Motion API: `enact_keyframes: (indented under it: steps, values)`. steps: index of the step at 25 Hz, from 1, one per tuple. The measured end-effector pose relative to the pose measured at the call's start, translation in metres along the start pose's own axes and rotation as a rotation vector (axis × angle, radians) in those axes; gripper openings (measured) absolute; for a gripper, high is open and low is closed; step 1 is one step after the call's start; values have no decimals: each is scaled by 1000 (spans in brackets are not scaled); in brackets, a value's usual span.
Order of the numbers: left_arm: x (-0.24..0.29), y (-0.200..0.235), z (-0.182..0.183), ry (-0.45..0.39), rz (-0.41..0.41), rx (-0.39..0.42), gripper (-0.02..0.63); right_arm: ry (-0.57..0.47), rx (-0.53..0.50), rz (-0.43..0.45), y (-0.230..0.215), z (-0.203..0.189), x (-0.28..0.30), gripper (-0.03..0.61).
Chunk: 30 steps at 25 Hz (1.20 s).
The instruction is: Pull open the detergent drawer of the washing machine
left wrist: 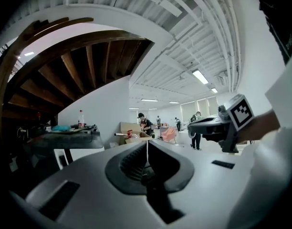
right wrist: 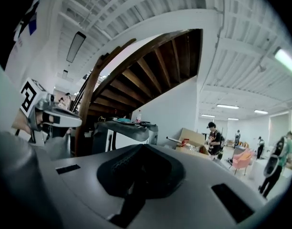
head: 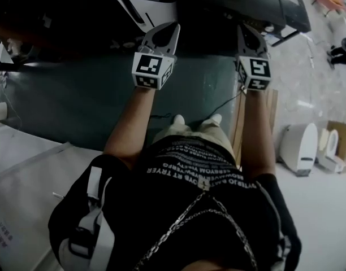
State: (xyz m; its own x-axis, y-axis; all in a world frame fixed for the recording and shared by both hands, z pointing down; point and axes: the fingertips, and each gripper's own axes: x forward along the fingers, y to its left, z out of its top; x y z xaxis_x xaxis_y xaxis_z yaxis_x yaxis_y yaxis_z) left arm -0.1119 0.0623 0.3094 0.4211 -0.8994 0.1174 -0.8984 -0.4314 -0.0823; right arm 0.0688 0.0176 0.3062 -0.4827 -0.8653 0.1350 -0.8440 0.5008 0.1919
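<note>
Shirt (head: 190, 171): rows of white block lettering across black chest, upside down to my head camera. Half made out "TRYER" in one row; rest too broken to read.

Marker cube (head: 152, 70) on my left tongs (head: 172, 27): faces carried black-and-white square code patterns, no letters or numbers. Second cube (head: 255, 72), on my right tongs (head: 245, 30): same kind of patterns.

Pale sheet (head: 14, 224) on floor at lower left: faint grey print, too small to read.
</note>
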Motion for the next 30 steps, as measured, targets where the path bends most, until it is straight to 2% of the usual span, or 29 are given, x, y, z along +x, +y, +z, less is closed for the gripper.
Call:
enact_keyframes:
  steps: [3,8,12,18,21,30]
  values:
    - [-9,7,-5,8,14,-19,9,48,63,-9,5,-24,-21,2]
    - [-35,6,4,-17,12,16,9,99,193,-47,11,-55,-72,2]
    - [-52,10,10,-32,29,24,9,69,159,-29,18,-43,-87,2]
    - [-59,5,20,-63,-35,24,9,36,146,-15,31,-15,-84,2]
    - [-63,3,28,-91,-46,-1,9,32,144,-18,35,-7,-82,2]
    - [-50,18,10,-54,-72,-36,9,44,144,-29,40,-2,-76,2]
